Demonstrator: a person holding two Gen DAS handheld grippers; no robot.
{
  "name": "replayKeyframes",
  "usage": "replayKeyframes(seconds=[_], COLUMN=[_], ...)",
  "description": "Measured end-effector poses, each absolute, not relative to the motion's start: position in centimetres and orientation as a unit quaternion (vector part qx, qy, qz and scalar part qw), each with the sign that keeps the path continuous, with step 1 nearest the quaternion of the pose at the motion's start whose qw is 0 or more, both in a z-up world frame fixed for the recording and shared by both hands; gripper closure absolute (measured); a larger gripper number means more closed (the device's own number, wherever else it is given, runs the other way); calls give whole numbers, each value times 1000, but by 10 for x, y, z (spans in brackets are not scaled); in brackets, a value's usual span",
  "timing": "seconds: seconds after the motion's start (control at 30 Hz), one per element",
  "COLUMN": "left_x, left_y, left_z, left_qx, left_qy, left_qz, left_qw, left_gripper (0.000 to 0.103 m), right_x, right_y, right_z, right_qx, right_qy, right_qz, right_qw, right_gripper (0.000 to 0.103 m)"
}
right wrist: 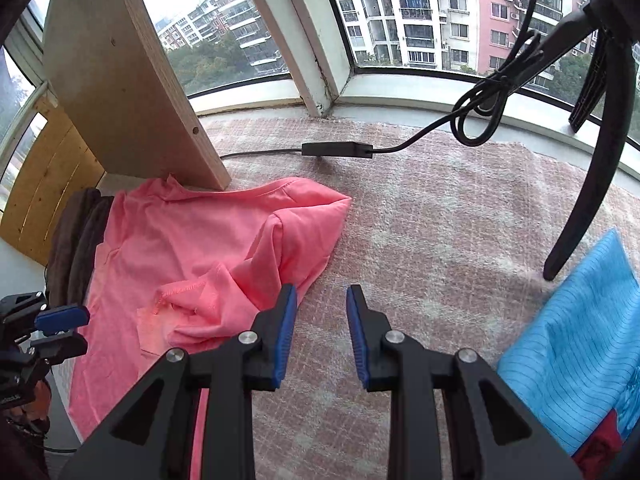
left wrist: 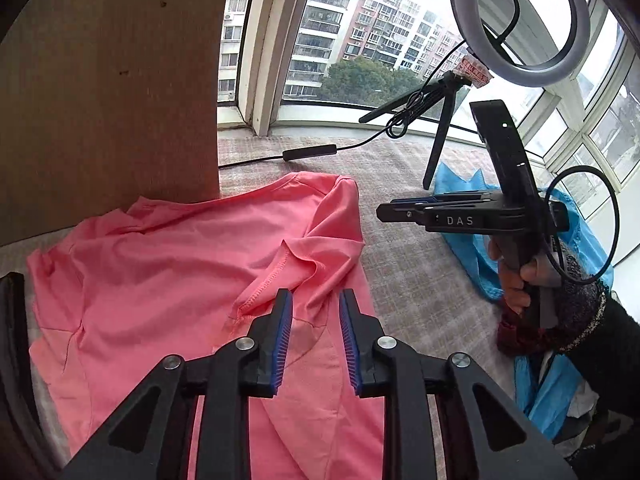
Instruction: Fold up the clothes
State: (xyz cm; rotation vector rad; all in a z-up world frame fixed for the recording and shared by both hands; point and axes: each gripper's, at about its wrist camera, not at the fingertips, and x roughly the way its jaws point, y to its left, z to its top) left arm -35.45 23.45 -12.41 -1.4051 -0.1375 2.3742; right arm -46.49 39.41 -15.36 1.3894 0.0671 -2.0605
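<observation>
Left wrist view: the left claw point(left wrist: 315, 300) is seen released, its blue ribbed pads point(left wrist: 282, 336) parted with nothing between them, hovering above the crumpled coral-pink knit T-shirt point(left wrist: 192, 248). The shirt is spread over the pinkish-grey checked woven cloth covering the surface point(left wrist: 420, 280), its far edge lying against the pale wooden upright board point(left wrist: 108, 92). A sleeve with stitched hem is folded up just beyond the pads. To the right, the right claw point(left wrist: 386, 212) is seen side-on, gripped by a hand point(left wrist: 516, 276) in a dark knitted sleeve; white letters "DAS" are read on its black body. Behind it, a light-blue pinstriped garment point(left wrist: 476, 256) is noted, with a white ring light point(left wrist: 520, 24) on a black mini tripod point(left wrist: 436, 120) and its black cable with inline switch point(left wrist: 310, 152).

Right wrist view: the right claw point(right wrist: 321, 300) is recorded released, pads apart and empty, above bare checked cloth point(right wrist: 440, 240) just beside the T-shirt's point(right wrist: 192, 248) right edge. The shirt lies left of centre, touching the wooden board point(right wrist: 120, 92). The left claw point(right wrist: 64, 326) is partly seen at the left edge; small lettering on its body cannot be read. The blue pinstriped garment point(right wrist: 572, 340) lies at lower right, well apart from the shirt. The inline switch point(right wrist: 336, 149) rests near the window sill.
</observation>
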Motion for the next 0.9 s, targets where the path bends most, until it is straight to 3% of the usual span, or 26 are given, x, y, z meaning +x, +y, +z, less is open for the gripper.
replayKeyframes(seconds=[0.27, 0.53, 0.73, 0.9], left_x=[-422, -425, -430, -430], left_y=[250, 255, 261, 267], left_z=[-165, -184, -192, -189], left_qx=[-543, -559, -559, -545], left_qy=[-3, 9, -1, 6], left_qz=[804, 786, 785, 794], left_qw=[242, 263, 269, 267], left_gripper=[77, 73, 73, 79], right_x=[-458, -462, -458, -459], right_y=[405, 412, 403, 403], right_z=[-168, -178, -185, -188], right_qx=[532, 541, 541, 542], right_qy=[-13, -36, -11, -14], right_qz=[-772, -767, -768, -766], right_qw=[347, 342, 343, 345], right_gripper=[77, 77, 77, 77])
